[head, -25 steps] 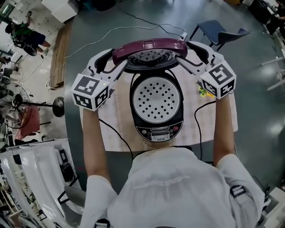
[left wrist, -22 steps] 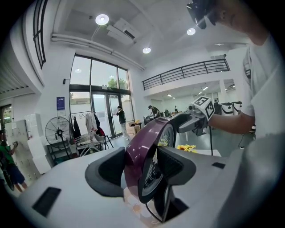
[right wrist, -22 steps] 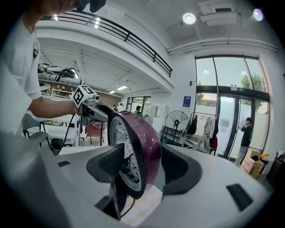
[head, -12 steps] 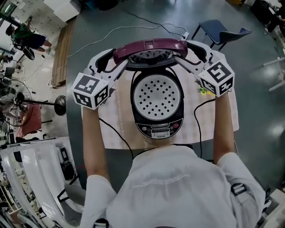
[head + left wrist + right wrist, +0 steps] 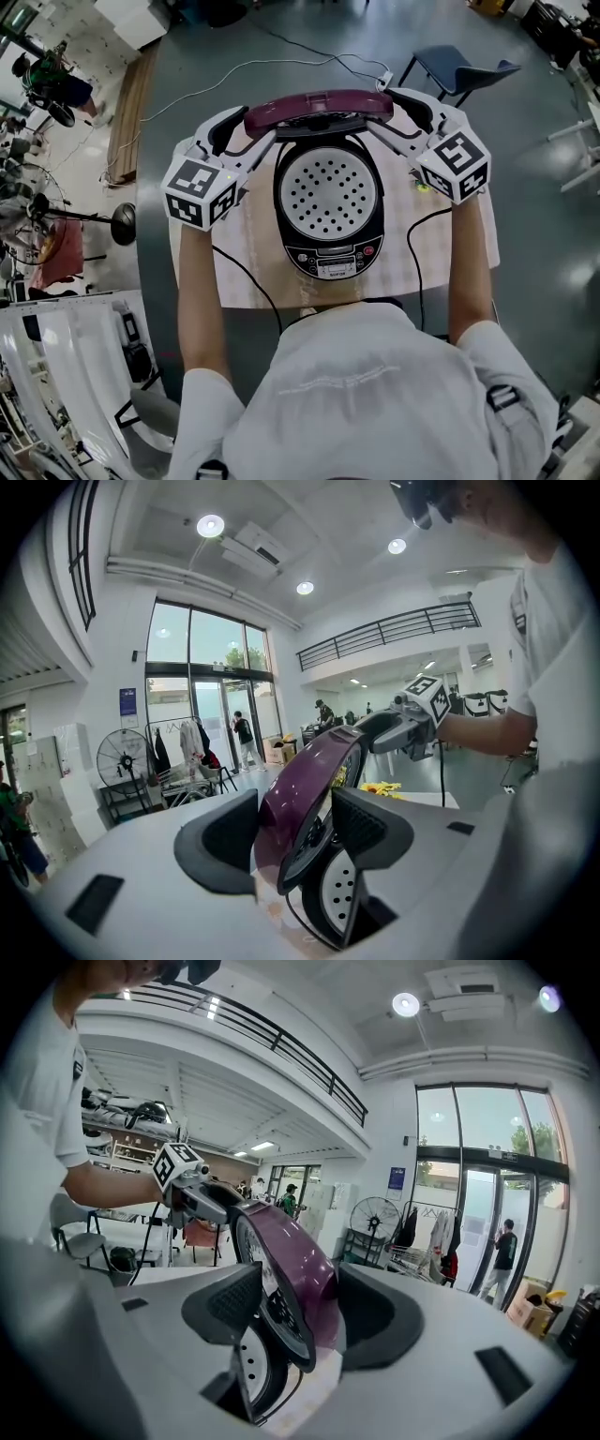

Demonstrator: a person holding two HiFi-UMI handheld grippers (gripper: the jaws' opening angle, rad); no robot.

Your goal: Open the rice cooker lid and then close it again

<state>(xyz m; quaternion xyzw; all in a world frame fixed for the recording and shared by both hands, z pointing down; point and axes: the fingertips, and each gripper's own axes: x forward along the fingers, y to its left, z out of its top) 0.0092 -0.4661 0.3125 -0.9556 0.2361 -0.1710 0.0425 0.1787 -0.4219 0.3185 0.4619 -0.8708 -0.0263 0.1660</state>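
The purple lid [image 5: 319, 103] has tipped forward over the rice cooker [image 5: 333, 258] on the table [image 5: 234, 272] since 1 second ago, hiding more of its underside, so closing seems under way. The left tool [image 5: 249, 133] and right tool [image 5: 386, 117] each clamp 1 lid end; the panel print is unreadably small.

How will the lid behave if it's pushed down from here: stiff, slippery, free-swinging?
The lid looks rigid and seems hinged at the cooker's back, so it would probably swing in an arc, not slide. Its glossy purple shell may be slippery to grip. Standing near upright, it might drop once tipped forward.
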